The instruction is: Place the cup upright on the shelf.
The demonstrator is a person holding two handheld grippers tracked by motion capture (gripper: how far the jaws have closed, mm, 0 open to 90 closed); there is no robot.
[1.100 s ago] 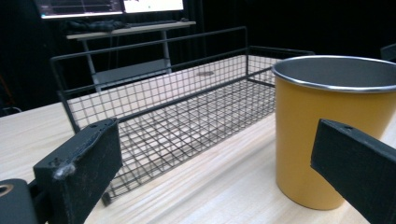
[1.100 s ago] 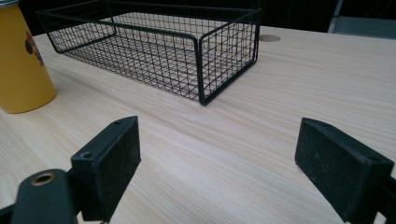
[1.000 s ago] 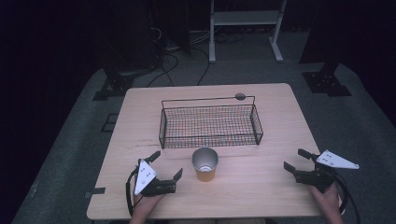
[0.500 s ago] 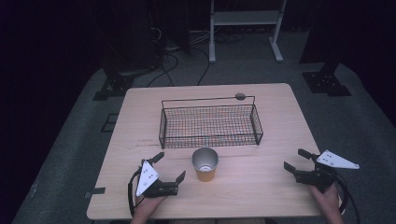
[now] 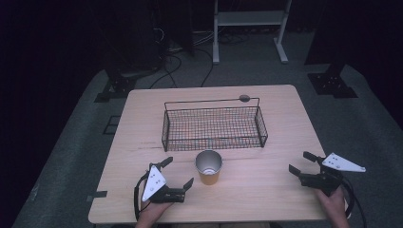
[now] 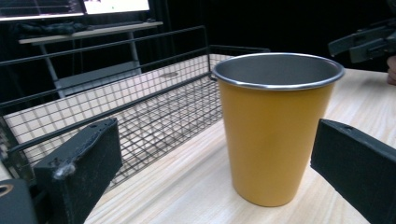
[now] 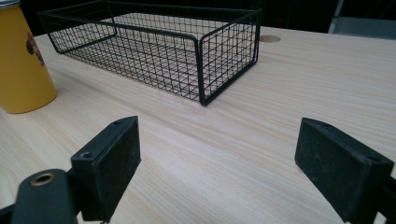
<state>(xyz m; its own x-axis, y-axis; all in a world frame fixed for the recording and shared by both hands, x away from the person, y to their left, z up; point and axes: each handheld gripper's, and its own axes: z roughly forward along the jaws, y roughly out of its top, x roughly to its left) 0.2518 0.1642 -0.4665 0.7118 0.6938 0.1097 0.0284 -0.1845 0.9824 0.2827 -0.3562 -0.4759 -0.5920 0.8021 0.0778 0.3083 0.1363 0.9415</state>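
Dark room all around, with a light wooden table (image 5: 285,123) lit up in the middle. Sitting upright near the front edge is a yellow metal cup (image 5: 208,167), just in front of a black wire basket (image 5: 214,127) and apart from it. The left gripper (image 5: 177,173) is spread wide and aimed at the cup, which is framed between its jaws in the left gripper view (image 6: 275,126) but isn't touched yet. The right gripper (image 5: 300,163) is parked well off to the side, also spread, nothing held. Looks like the cup is about to be grabbed: best squeezed mid-wall, kept level, and not nudged sideways since it's probably light and easily tipped.
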